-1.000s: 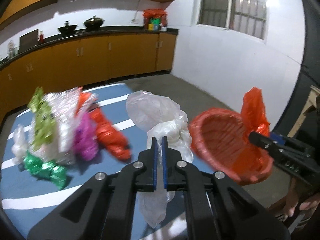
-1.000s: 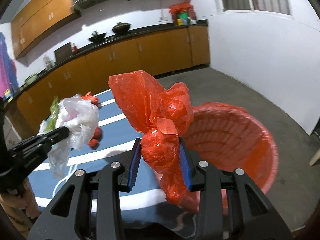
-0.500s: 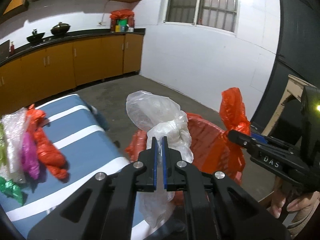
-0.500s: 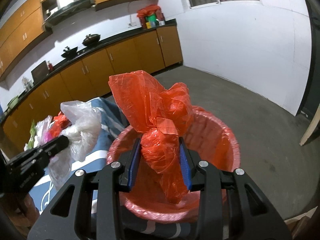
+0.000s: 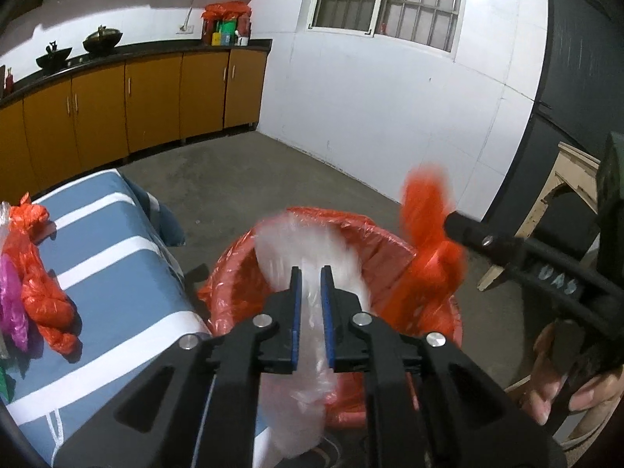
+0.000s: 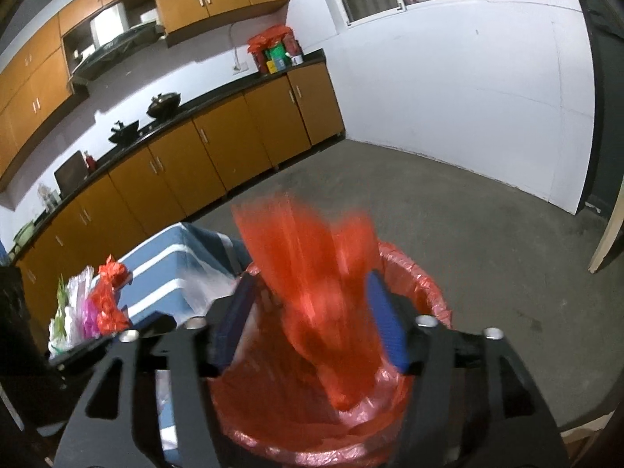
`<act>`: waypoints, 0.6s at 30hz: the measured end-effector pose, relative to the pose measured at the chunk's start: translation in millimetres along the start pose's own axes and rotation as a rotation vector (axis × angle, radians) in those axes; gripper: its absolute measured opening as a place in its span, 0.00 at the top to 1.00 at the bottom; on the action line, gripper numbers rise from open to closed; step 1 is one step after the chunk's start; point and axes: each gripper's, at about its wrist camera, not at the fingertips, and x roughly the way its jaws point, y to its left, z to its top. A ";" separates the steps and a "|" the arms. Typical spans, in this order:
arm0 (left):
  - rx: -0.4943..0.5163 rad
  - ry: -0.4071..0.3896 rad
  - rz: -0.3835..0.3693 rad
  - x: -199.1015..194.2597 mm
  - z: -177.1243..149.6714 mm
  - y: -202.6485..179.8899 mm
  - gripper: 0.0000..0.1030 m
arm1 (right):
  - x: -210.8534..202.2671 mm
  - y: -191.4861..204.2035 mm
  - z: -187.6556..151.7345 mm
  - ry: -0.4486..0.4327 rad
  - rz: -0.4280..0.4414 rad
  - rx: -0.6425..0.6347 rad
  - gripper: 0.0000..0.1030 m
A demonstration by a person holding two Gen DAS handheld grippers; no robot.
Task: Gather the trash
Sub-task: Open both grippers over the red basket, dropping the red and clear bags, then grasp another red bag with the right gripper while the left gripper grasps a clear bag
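Orange-red crumpled plastic bag [image 6: 312, 292] above red-lined trash bin [image 6: 425, 292]; translucent white plastic bag [image 5: 308, 257]; blue table [image 5: 101, 273] cloth striped white; magenta plastic scrap [image 5: 11, 308]; ochre cabinets [image 5: 152, 97].

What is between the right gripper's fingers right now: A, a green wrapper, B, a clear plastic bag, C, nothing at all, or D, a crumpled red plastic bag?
D: in the right wrist view the crumpled red plastic bag, blurred by motion, sits between the blue pads of the right gripper, whose jaws are opening above the red-lined bin.
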 end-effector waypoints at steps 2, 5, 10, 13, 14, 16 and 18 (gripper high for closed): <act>-0.007 0.007 0.003 0.1 -3.7 5.2 0.78 | -1.9 -2.6 -1.0 -0.006 -0.007 0.003 0.35; -0.016 0.019 0.030 -1.2 -9.2 12.9 0.77 | -1.8 -3.7 -2.1 0.001 -0.018 0.002 0.35; -0.021 -0.009 0.155 -20.2 -19.3 30.7 0.57 | -5.9 6.5 -5.2 -0.006 -0.052 -0.060 0.34; -0.029 -0.032 0.256 -41.2 -27.8 48.2 0.48 | -7.2 21.8 -8.8 -0.013 -0.053 -0.113 0.30; -0.029 -0.037 0.279 -46.6 -30.0 52.6 0.47 | -6.9 26.4 -8.6 -0.016 -0.049 -0.126 0.29; -0.030 -0.051 0.347 -60.5 -36.9 62.6 0.41 | -7.5 38.8 -11.1 -0.025 -0.037 -0.160 0.28; -0.033 -0.065 0.415 -77.4 -41.9 76.2 0.39 | -6.8 51.9 -11.8 -0.026 -0.009 -0.187 0.27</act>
